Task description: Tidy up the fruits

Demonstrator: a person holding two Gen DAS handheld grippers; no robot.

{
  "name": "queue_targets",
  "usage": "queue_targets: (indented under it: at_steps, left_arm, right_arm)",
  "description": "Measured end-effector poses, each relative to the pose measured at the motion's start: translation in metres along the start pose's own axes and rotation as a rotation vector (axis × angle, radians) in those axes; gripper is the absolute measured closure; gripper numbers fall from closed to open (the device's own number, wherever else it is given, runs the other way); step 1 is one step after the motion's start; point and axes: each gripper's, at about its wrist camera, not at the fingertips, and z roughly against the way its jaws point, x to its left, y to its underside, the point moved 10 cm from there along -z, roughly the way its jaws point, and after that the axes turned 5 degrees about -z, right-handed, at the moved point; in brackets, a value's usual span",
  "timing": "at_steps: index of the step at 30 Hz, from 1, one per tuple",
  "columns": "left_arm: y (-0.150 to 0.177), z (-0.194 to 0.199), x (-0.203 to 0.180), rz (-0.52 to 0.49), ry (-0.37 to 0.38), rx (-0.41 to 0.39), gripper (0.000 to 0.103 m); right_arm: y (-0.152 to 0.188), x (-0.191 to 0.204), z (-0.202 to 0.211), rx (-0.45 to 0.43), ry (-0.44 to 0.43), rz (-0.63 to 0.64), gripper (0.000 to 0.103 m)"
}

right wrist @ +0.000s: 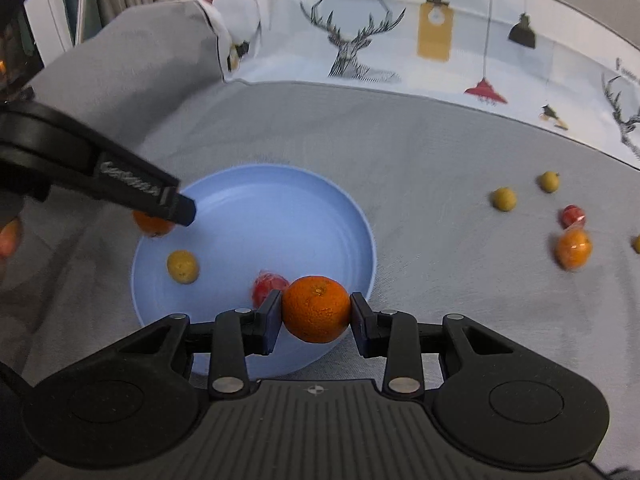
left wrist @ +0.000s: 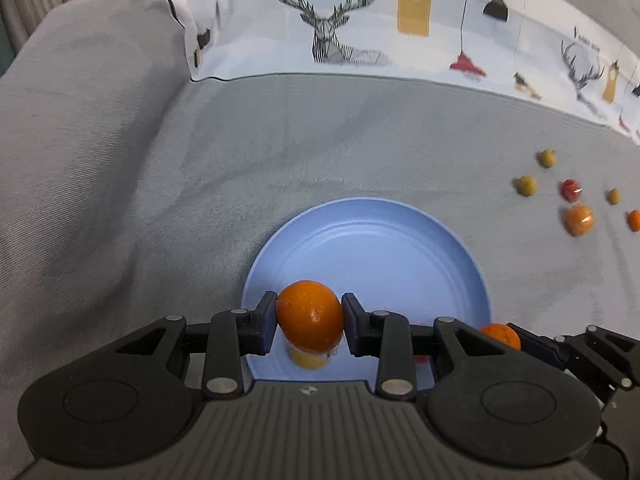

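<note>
My left gripper [left wrist: 309,322] is shut on an orange mandarin [left wrist: 310,314] above the near-left rim of the light blue plate [left wrist: 400,248]. My right gripper [right wrist: 316,312] is shut on another mandarin [right wrist: 317,309] above the plate's [right wrist: 280,208] near-right rim. In the right wrist view the plate holds a yellow-green fruit [right wrist: 182,266] and a red fruit [right wrist: 269,285]. The left gripper's fingers [right wrist: 176,206] hold their mandarin [right wrist: 154,225] at the plate's left edge. In the left wrist view the right gripper's mandarin [left wrist: 502,335] shows at the lower right.
Loose fruits lie on the grey cloth to the right: yellow-green ones [right wrist: 503,199] [right wrist: 549,181], a red one [right wrist: 573,216] and a wrapped orange one [right wrist: 573,249]. A printed deer-pattern cloth [right wrist: 400,40] runs along the back. A grey cushion [left wrist: 80,100] rises at left.
</note>
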Motion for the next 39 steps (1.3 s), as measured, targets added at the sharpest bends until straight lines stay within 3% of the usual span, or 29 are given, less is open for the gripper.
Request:
queue_targets:
  at_steps: [4,6,7,8,10,13,17,23,33,39]
  left_arm:
    - [-0.005,-0.015,0.001,-0.024,-0.034,-0.007,0.061]
    - [-0.009,-0.011,0.002,-0.034,-0.052,-0.034,0.032]
    - [-0.011,-0.007,0.001,-0.035,-0.049,-0.043,0.009]
    - [-0.013,-0.001,0.001,-0.028,-0.049,-0.053,0.0]
    - [-0.014,0.015,0.003,-0.018,-0.039,-0.087,0.0]
    - [-0.005,0.04,0.002,-0.026,-0.023,-0.073,0.0]
    - [0.024,0.075,0.002,-0.011,-0.032,-0.041,0.0]
    - [0.068,0.119,0.002,0.019,-0.019,0.006,0.0]
    - [0.089,0.185,-0.006,-0.001,-0.05,-0.07,0.0]
    - [0.099,0.215,-0.017,-0.004,-0.046,-0.115,0.0]
  right_arm:
    - [-0.001,0.001,-0.018,0.029,-0.001,0.015,0.064]
    - [-0.004,0.005,-0.021,0.033,-0.023,0.021,0.059]
    - [-0.006,0.006,-0.02,0.037,-0.027,0.027,0.046]
    - [-0.009,0.008,-0.017,0.038,-0.032,0.034,0.038]
    - [-0.011,0.011,-0.005,0.04,-0.03,0.045,0.014]
    - [-0.006,0.01,0.03,0.034,-0.01,0.046,0.005]
    - [0.015,0.002,0.086,0.017,0.021,0.003,0.002]
    - [0.042,-0.009,0.16,-0.094,0.066,-0.075,0.001]
    - [0.042,0.022,0.233,-0.328,0.045,0.082,0.001]
    - [0.046,0.012,0.269,-0.407,0.053,0.043,0.001]
